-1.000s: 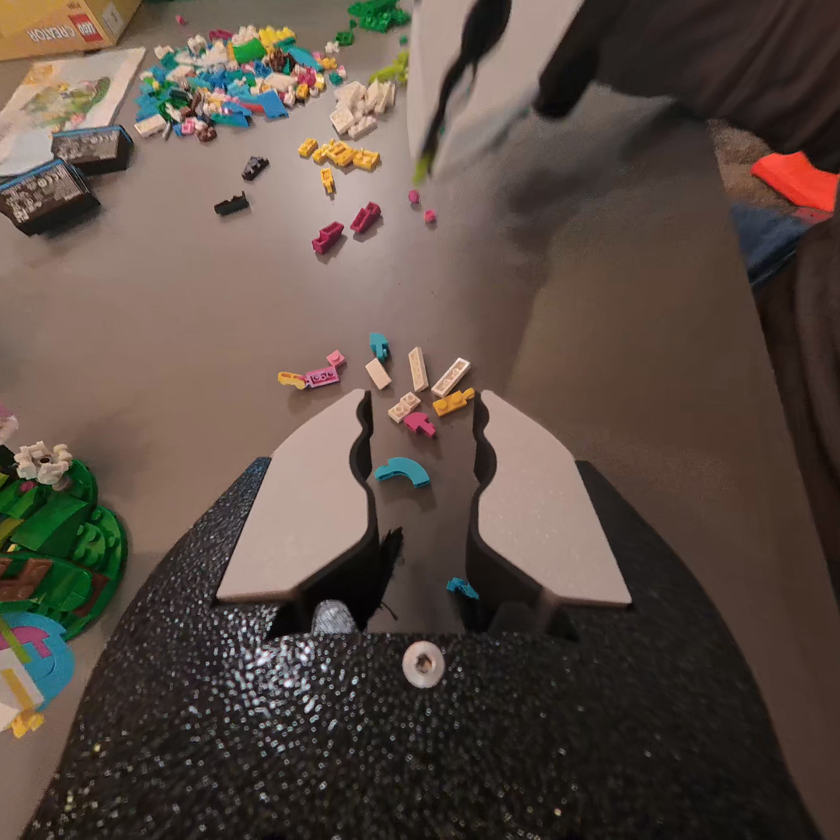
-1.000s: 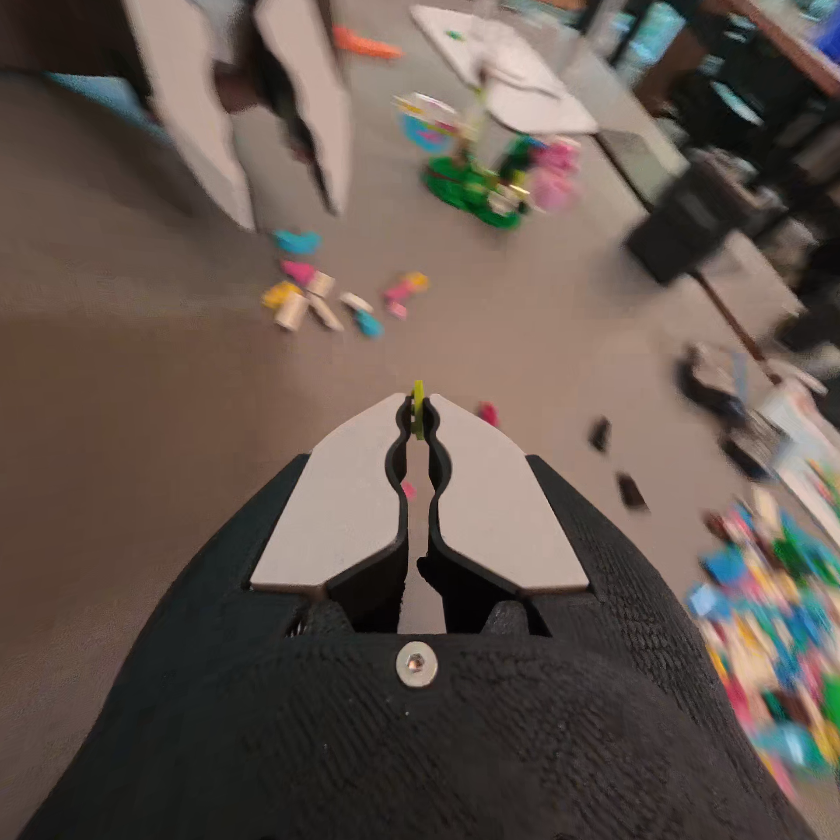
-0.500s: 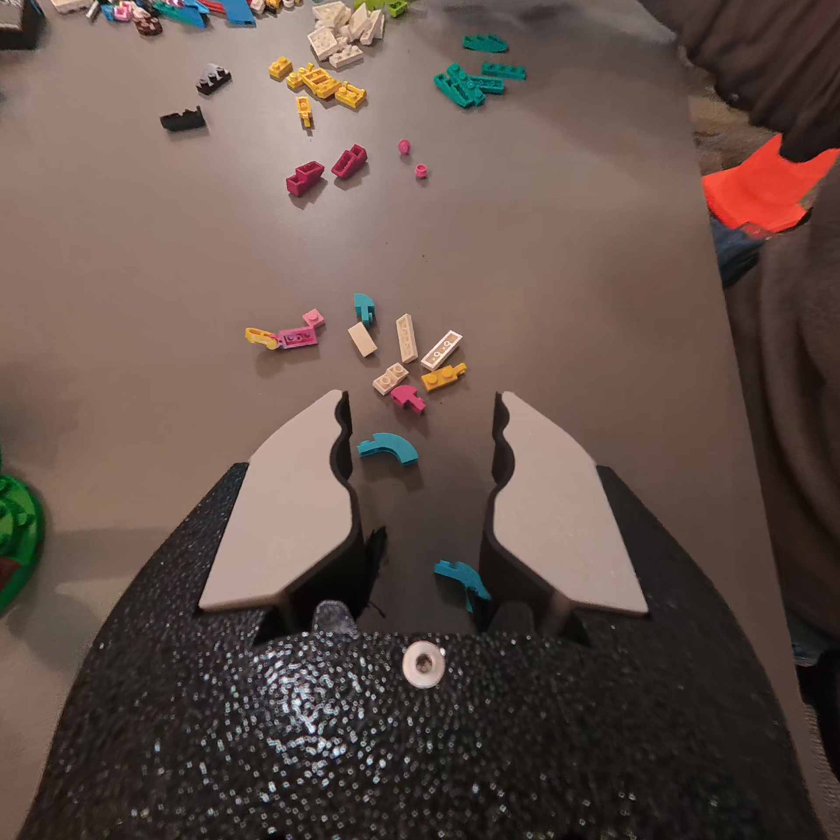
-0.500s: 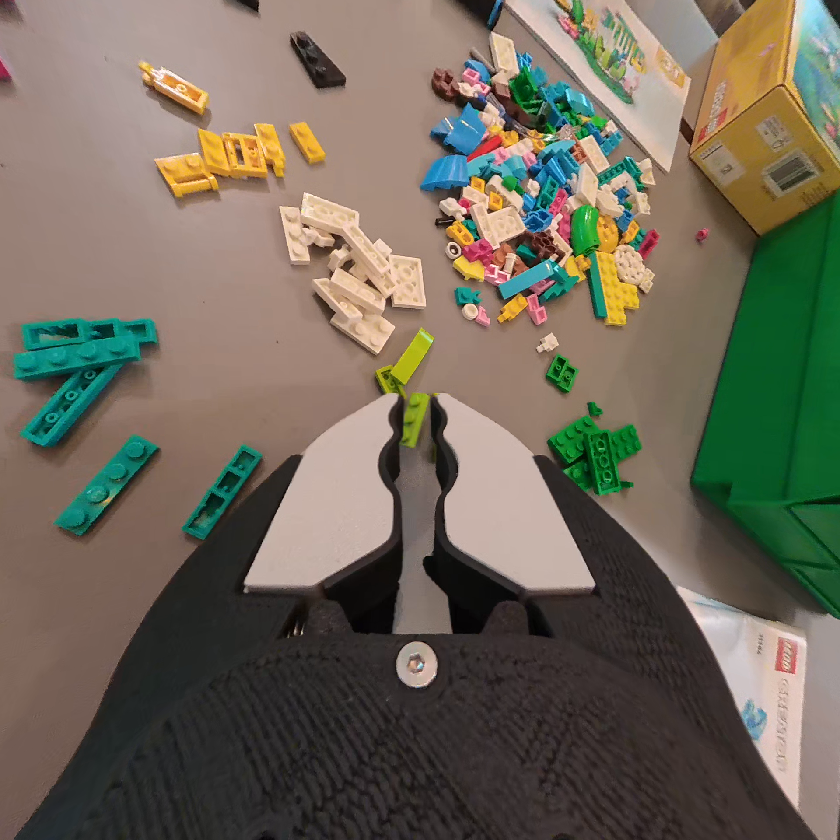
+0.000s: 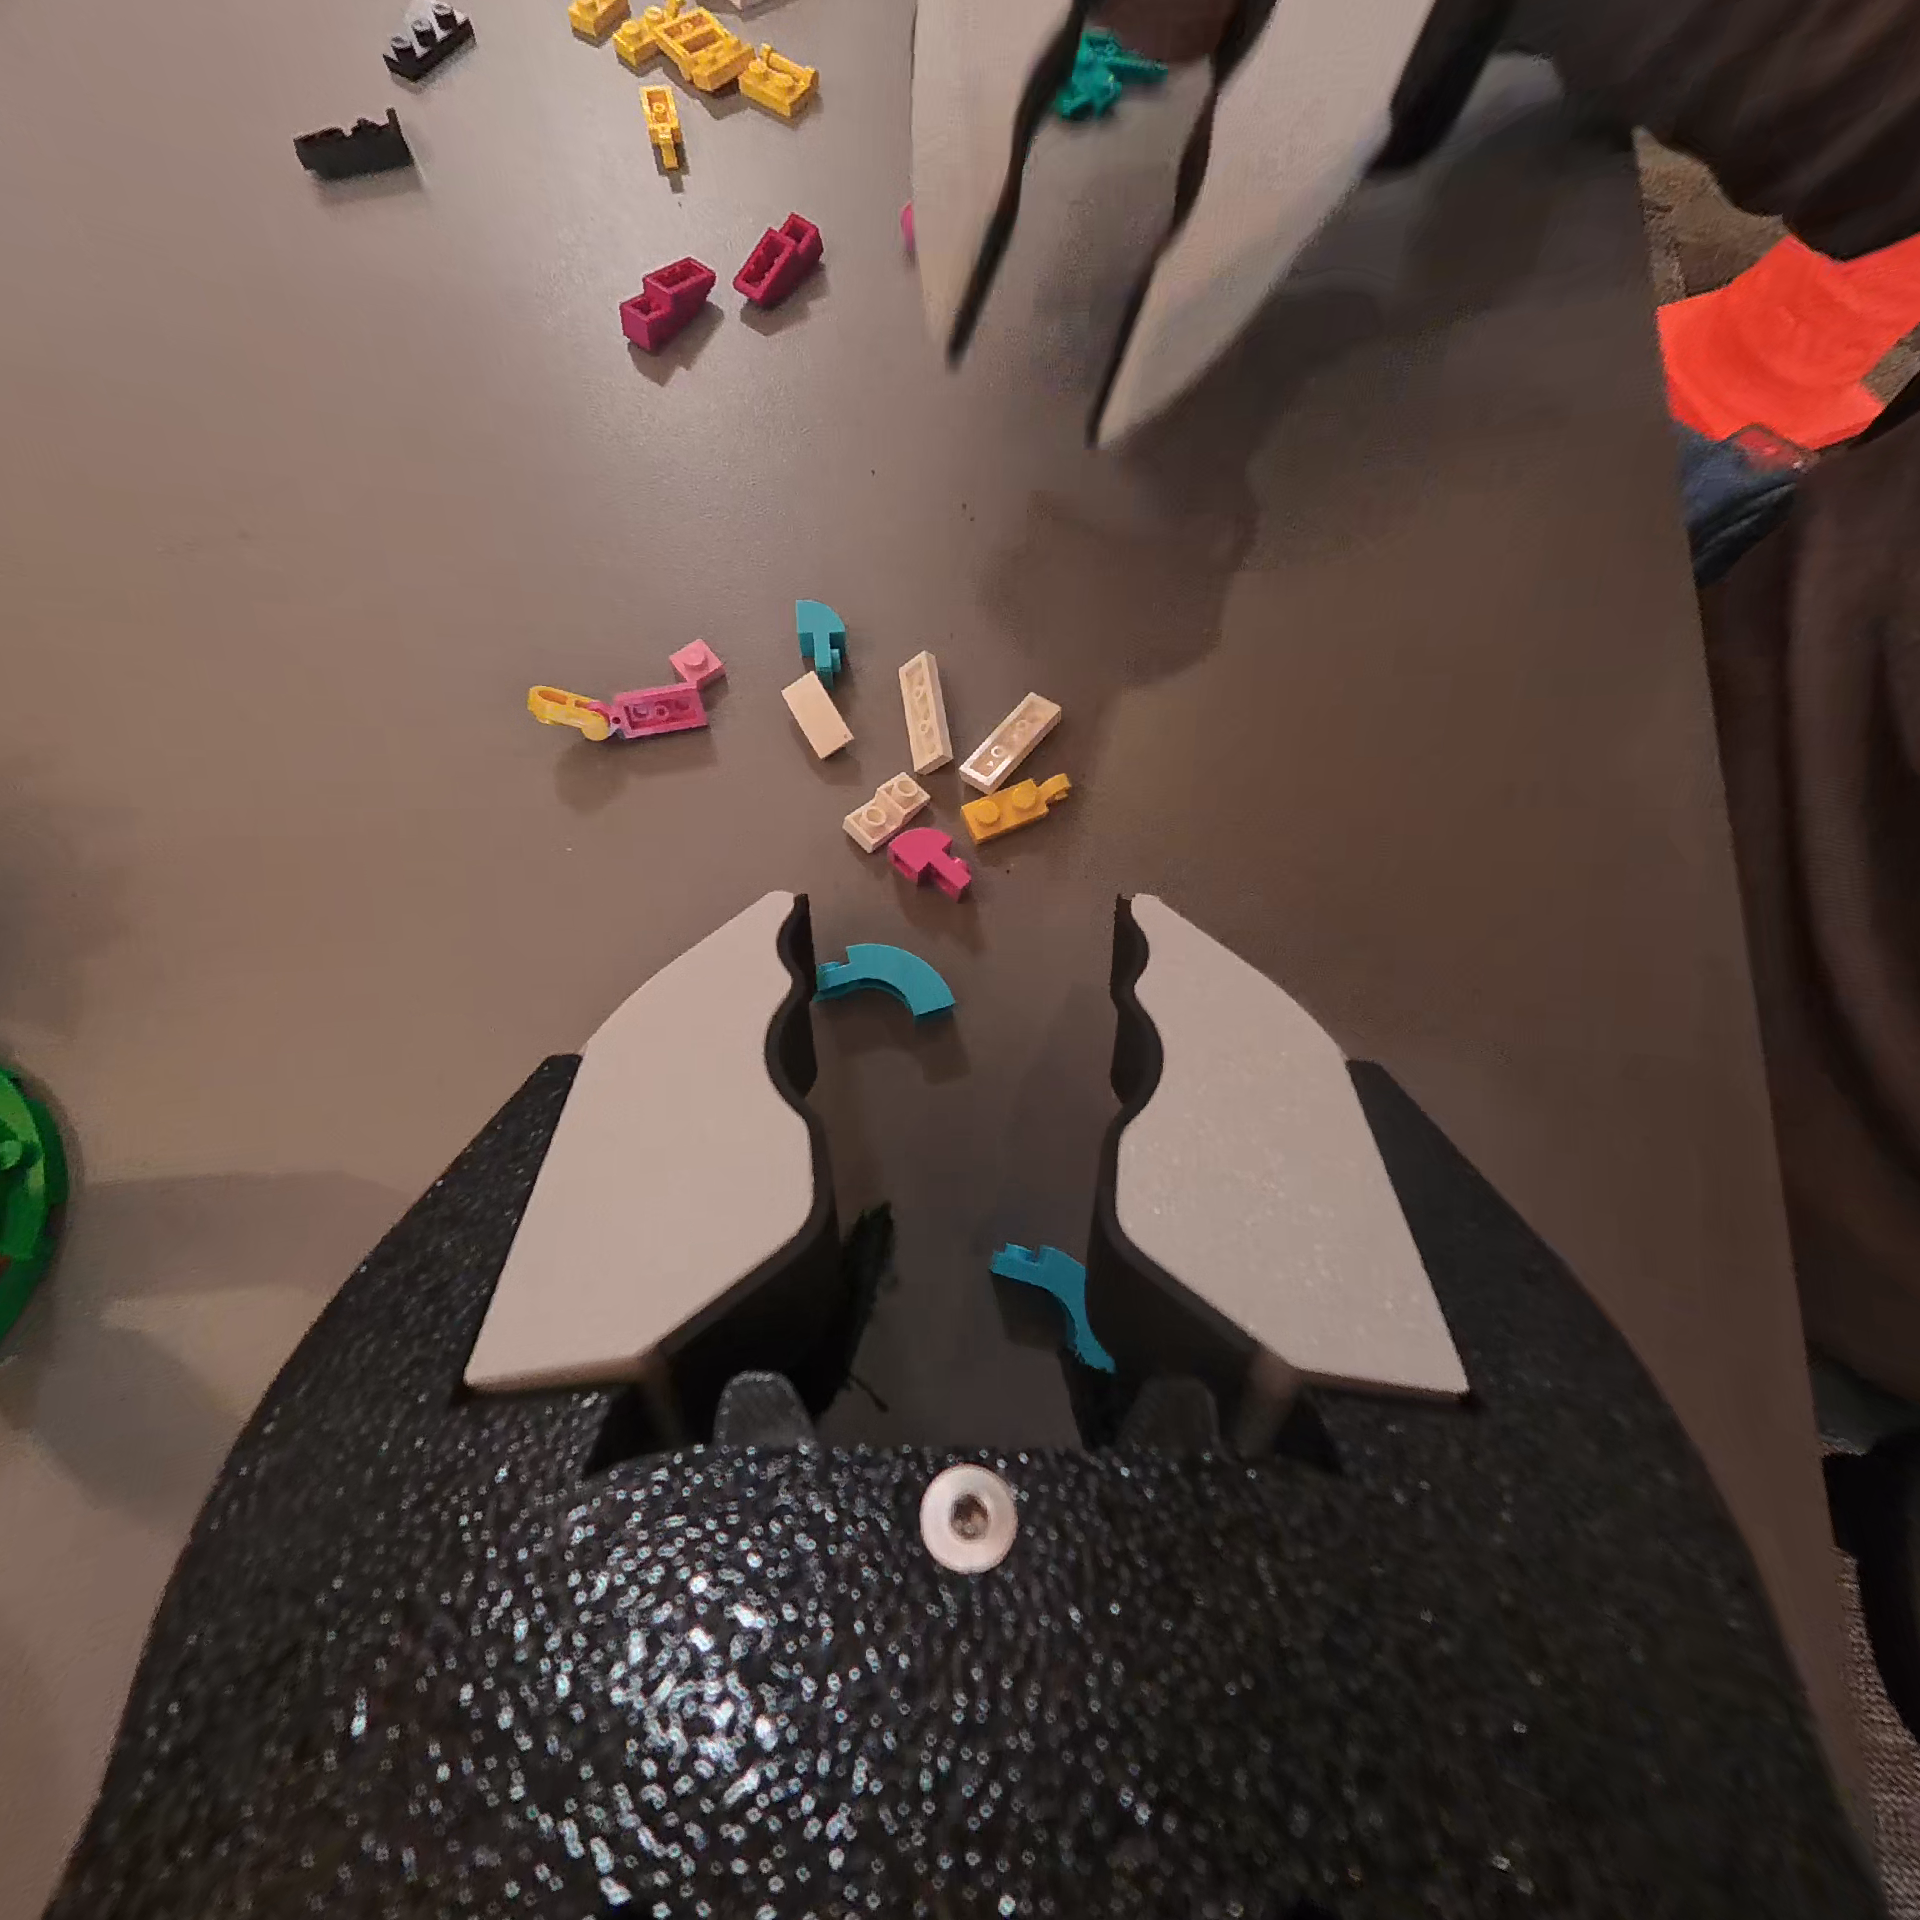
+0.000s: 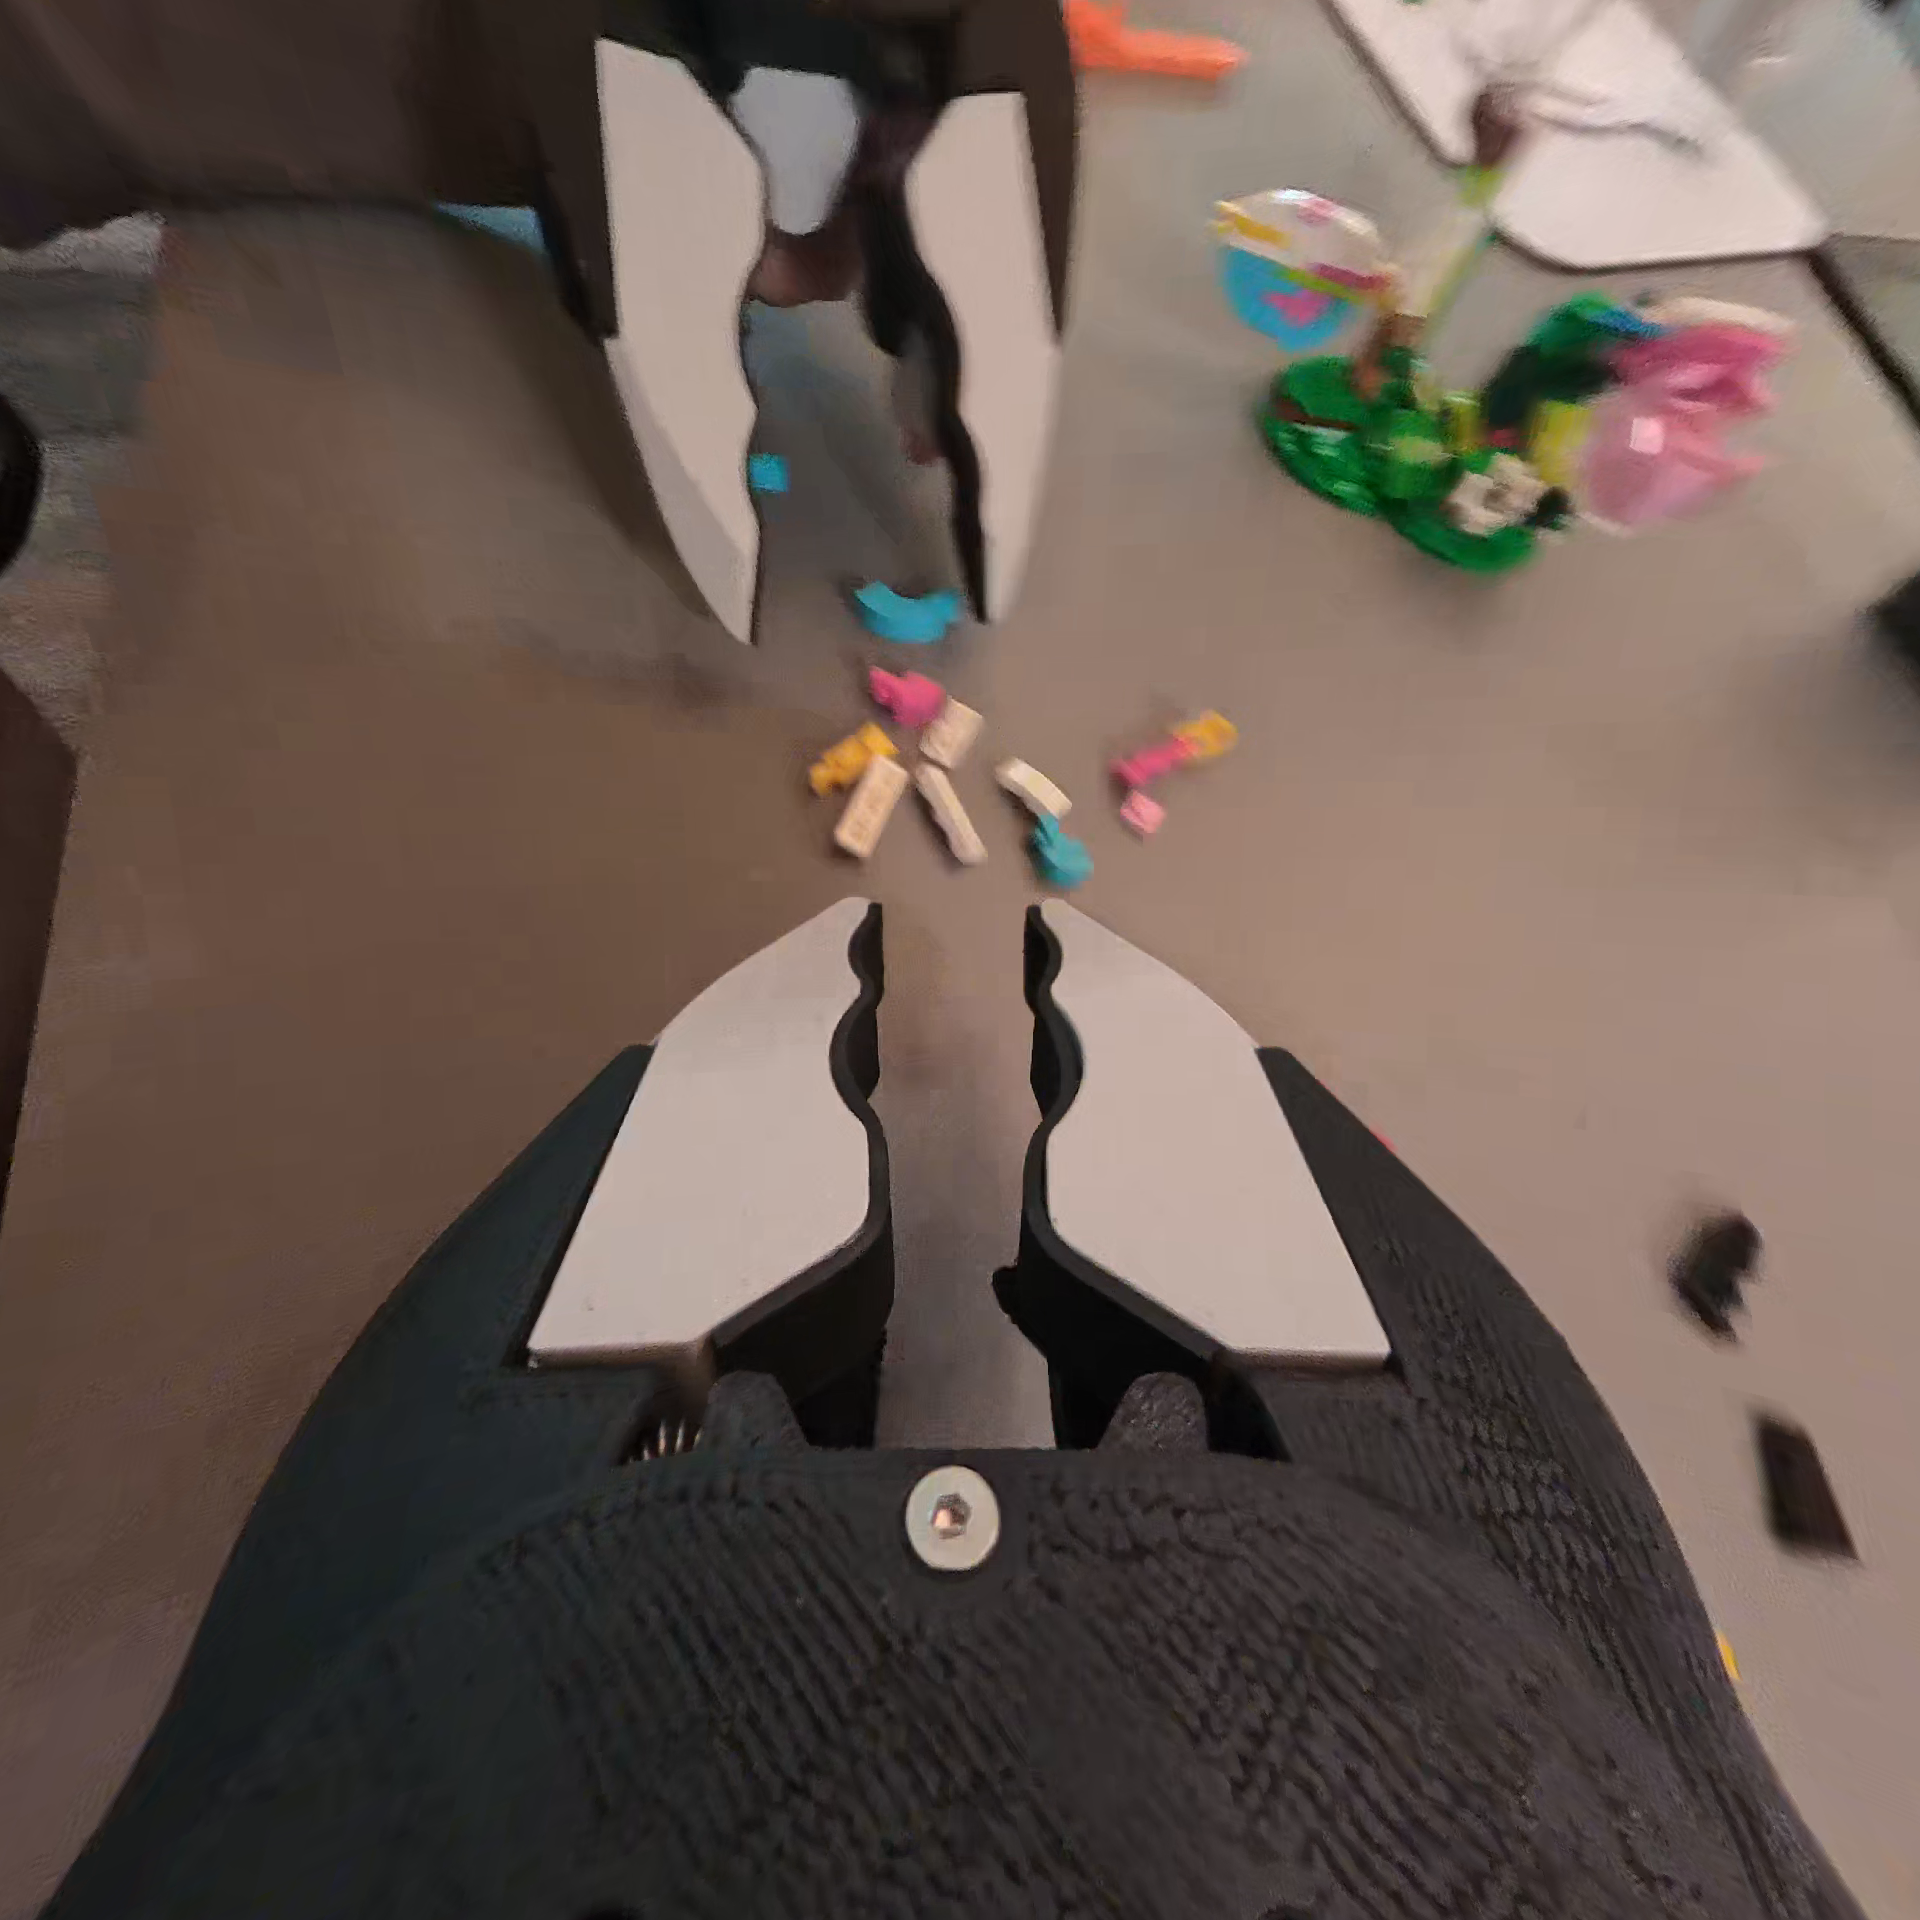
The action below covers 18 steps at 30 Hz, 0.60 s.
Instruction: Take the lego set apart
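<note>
My left gripper [image 5: 961,899] is open and empty, low over the grey table [image 5: 312,520]. A teal curved piece [image 5: 883,977] lies just past its left fingertip, and a second teal piece [image 5: 1044,1288] lies between its fingers near the base. A small cluster of loose pieces [image 5: 914,748] lies ahead of it. My right gripper [image 6: 954,906] is open and empty, facing the same cluster [image 6: 935,779] from the other side; it shows blurred in the left wrist view [image 5: 1049,291]. The part-built set [image 6: 1455,416], green base with pink flower, stands at the upper right.
Magenta bricks [image 5: 717,275], yellow pieces [image 5: 707,57] and black pieces [image 5: 353,145] lie farther out. The table's right edge [image 5: 1704,727] runs beside dark cloth and an orange object [image 5: 1787,343]. Black pieces [image 6: 1714,1268] lie right of my right gripper. The part-built set [image 6: 1455,416] lies some 20 centimetres from my left tips, 25 centimetres from my right tips.
My right gripper has let go of the lime green piece at the far piles, opened, and swung back to face the small cluster. My left gripper stayed open and shifted slightly.
</note>
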Each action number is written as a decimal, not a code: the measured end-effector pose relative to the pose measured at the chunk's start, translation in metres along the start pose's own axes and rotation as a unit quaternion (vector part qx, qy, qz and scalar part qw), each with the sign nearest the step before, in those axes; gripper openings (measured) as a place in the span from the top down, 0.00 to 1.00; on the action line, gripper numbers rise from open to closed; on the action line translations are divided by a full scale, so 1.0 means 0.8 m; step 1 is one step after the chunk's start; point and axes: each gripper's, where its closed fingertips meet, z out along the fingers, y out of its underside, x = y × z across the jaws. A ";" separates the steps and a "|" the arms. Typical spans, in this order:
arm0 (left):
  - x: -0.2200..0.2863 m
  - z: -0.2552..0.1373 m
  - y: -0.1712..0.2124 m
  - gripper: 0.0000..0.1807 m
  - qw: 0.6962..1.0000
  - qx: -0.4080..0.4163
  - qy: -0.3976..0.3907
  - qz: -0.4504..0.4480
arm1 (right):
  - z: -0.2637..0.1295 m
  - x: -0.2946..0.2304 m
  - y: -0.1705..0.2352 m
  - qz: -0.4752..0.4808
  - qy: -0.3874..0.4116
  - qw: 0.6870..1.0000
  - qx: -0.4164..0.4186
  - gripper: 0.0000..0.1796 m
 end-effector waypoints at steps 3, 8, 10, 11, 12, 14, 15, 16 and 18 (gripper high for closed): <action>-0.001 0.000 0.000 0.70 1.000 -0.002 -0.004 0.005 | 0.042 -0.013 -0.006 -0.030 -0.038 0.998 -0.027 0.84; 0.000 -0.001 0.000 0.70 1.000 -0.002 -0.003 0.006 | 0.061 -0.024 -0.011 -0.032 -0.081 0.995 -0.043 0.81; 0.001 0.000 0.001 0.70 1.000 -0.004 -0.002 0.007 | 0.064 -0.023 -0.006 -0.038 -0.077 0.995 -0.057 0.83; 0.001 0.000 0.001 0.70 1.000 -0.005 -0.002 0.008 | 0.066 -0.022 -0.004 -0.041 -0.074 0.994 -0.064 0.83; 0.002 0.000 0.001 0.70 1.000 -0.006 -0.001 0.008 | 0.067 -0.022 -0.003 -0.043 -0.073 0.994 -0.066 0.84; 0.003 0.001 0.001 0.71 1.000 -0.005 0.000 0.007 | 0.067 -0.022 -0.003 -0.048 -0.068 0.994 -0.069 0.86; 0.003 0.001 0.001 0.71 1.000 -0.005 0.001 0.007 | 0.068 -0.023 -0.003 -0.051 -0.065 0.994 -0.070 0.86; 0.003 0.002 0.001 0.71 1.000 -0.006 0.001 0.007 | 0.068 -0.024 -0.004 -0.051 -0.065 0.994 -0.070 0.89; 0.003 0.002 0.002 0.71 1.000 -0.009 0.000 0.008 | 0.069 -0.020 -0.004 -0.050 -0.054 0.995 -0.072 0.95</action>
